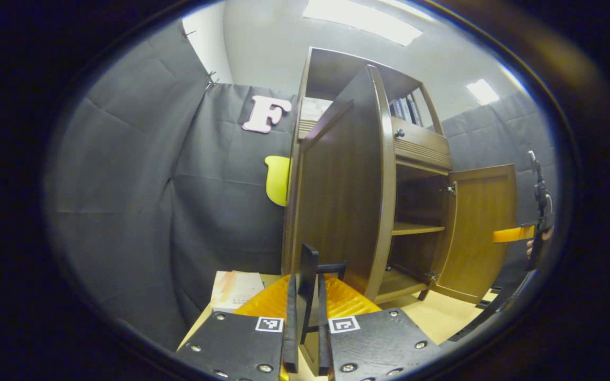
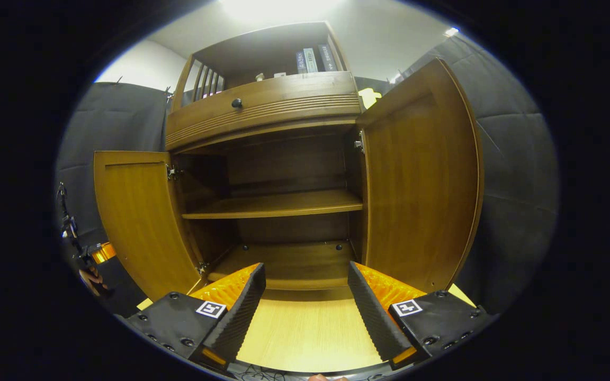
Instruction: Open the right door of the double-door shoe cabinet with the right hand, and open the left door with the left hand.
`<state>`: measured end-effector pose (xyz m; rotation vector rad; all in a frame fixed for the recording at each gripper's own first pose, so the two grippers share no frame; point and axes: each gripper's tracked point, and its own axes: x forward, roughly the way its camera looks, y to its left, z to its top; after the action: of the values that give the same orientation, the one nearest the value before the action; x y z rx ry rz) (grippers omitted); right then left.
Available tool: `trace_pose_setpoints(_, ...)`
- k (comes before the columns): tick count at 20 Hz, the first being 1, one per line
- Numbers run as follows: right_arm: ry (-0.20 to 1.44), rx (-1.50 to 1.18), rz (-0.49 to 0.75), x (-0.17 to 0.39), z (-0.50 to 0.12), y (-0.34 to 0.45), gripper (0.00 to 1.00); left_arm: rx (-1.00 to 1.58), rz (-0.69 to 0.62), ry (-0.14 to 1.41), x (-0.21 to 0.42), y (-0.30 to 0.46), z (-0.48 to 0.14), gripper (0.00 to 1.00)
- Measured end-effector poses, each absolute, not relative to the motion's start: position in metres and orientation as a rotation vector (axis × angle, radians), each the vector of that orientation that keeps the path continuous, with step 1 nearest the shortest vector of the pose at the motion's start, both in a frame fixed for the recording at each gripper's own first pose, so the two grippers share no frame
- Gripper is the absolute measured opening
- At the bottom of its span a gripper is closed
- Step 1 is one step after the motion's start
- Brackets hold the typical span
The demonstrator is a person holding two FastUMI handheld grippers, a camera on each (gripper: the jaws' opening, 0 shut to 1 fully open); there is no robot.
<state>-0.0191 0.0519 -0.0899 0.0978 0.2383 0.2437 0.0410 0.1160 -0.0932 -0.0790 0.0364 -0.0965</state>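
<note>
Both doors of the shoe cabinet [image 2: 278, 174] already stand swung out, so the task looks about done.

Left door [image 1: 344, 185]: straight ahead of the left gripper [image 1: 305, 312], edge-on, long axis vertical. That gripper is clenched on a thin dark upright piece, apparently the door's handle, though I can't tell for sure. Left hand is plainly the nearer one to this door.

Right door [image 2: 421, 174]: hinged wide, just right of the right gripper [image 2: 305, 307], which hangs released with jaws apart, nothing between them, aimed at the open bottom shelf [image 2: 289, 264].

Next move, my guess: left gripper lets go and backs off.

Count: 2 doors, 2 grippers, 1 middle shelf [image 2: 278, 203], 1 drawer knob [image 2: 236, 103], a few books [image 2: 313, 59] on top.
</note>
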Motion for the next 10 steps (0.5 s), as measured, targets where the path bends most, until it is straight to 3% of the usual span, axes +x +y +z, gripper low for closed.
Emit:
trace_pose_setpoints(4,0.233,0.053,0.251,-0.015,-0.084,0.055,0.93,-0.085,-0.082,0.032,0.042,0.15,-0.094,0.17)
trace_pose_setpoints(5,0.238,0.048,0.25,-0.014,-0.085,0.053,1.0,-0.077,-0.08,0.031,0.04,0.154,-0.092,0.16)
trace_pose_setpoints(10,0.253,0.038,0.232,-0.006,-0.078,0.05,0.93,-0.052,-0.081,0.032,0.041,0.156,-0.091,0.15)
